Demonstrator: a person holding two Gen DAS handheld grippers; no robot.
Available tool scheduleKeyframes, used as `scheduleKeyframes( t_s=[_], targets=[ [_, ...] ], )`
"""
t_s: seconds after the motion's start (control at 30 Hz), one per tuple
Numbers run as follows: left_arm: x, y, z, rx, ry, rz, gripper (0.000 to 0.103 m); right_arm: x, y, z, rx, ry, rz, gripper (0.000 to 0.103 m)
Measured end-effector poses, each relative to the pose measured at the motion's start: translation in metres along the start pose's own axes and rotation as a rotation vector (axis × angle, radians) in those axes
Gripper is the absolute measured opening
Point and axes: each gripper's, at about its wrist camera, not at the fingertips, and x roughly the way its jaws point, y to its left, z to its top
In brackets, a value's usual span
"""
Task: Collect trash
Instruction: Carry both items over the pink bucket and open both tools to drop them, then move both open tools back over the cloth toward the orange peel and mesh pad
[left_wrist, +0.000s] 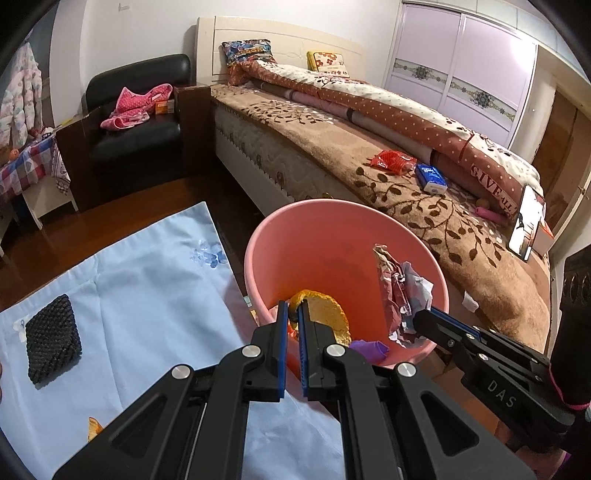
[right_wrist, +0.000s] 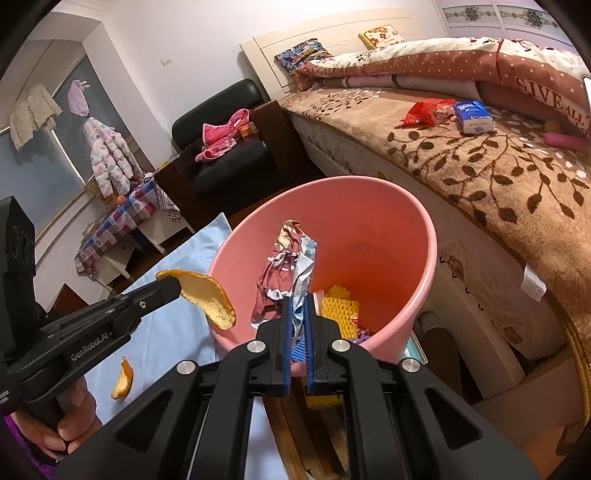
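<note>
A pink bin (left_wrist: 295, 243) (right_wrist: 388, 221) stands between a blue-clothed table and the bed. My left gripper (left_wrist: 293, 310) (right_wrist: 177, 286) is shut on a large orange peel (left_wrist: 328, 314) (right_wrist: 210, 299) and holds it at the bin's near rim. My right gripper (right_wrist: 298, 306) (left_wrist: 419, 319) is shut on a crumpled maroon and white wrapper (right_wrist: 288, 266) (left_wrist: 399, 291) and holds it over the bin's mouth. Yellow and purple scraps (right_wrist: 340, 304) lie inside the bin. A small orange peel (right_wrist: 123, 380) lies on the blue cloth (left_wrist: 147, 295).
A black woven pad (left_wrist: 51, 339) lies on the cloth at the left. On the bed (left_wrist: 424, 206) lie a red snack bag (left_wrist: 393, 160), a blue tissue pack (left_wrist: 430, 179) and a phone (left_wrist: 526, 221). A black armchair (left_wrist: 136, 122) stands behind.
</note>
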Motion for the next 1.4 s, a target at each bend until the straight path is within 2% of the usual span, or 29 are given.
scheduleKeyframes(
  t_s=[0.27, 0.37, 0.43, 0.5, 0.73, 0.8, 0.87, 0.93, 1.4],
  targets=[
    [-0.002, -0.001, -0.002, 0.001, 0.001, -0.019, 0.006, 0.003, -0.001, 0.001, 0.003, 0.001, -0.007, 0.006],
    [-0.007, -0.001, -0.004, 0.003, -0.008, -0.028, 0.014, 0.004, -0.001, 0.002, 0.005, 0.000, -0.010, 0.006],
    [-0.009, 0.000, -0.004, 0.002, -0.012, -0.034, 0.025, 0.003, -0.002, 0.002, 0.006, -0.004, -0.014, 0.006],
    [-0.013, 0.001, -0.005, -0.003, -0.019, -0.038, 0.030, 0.003, -0.002, 0.002, 0.008, -0.008, -0.015, 0.006],
    [-0.023, 0.006, -0.009, -0.022, -0.028, -0.036, 0.035, 0.003, -0.002, 0.003, 0.028, -0.007, -0.028, 0.007],
    [-0.026, 0.008, -0.010, -0.028, -0.029, -0.033, 0.036, 0.003, -0.002, 0.003, 0.038, -0.004, -0.028, 0.010],
    [-0.029, 0.011, -0.013, -0.037, -0.031, -0.030, 0.036, 0.002, -0.001, 0.003, 0.044, -0.008, -0.025, 0.024],
    [-0.033, 0.015, -0.016, -0.044, -0.034, -0.026, 0.037, 0.001, 0.000, 0.003, 0.042, -0.013, -0.019, 0.029],
    [-0.061, 0.050, -0.040, -0.121, -0.049, 0.032, 0.040, -0.015, 0.045, -0.001, -0.063, -0.037, 0.031, 0.030]
  ],
)
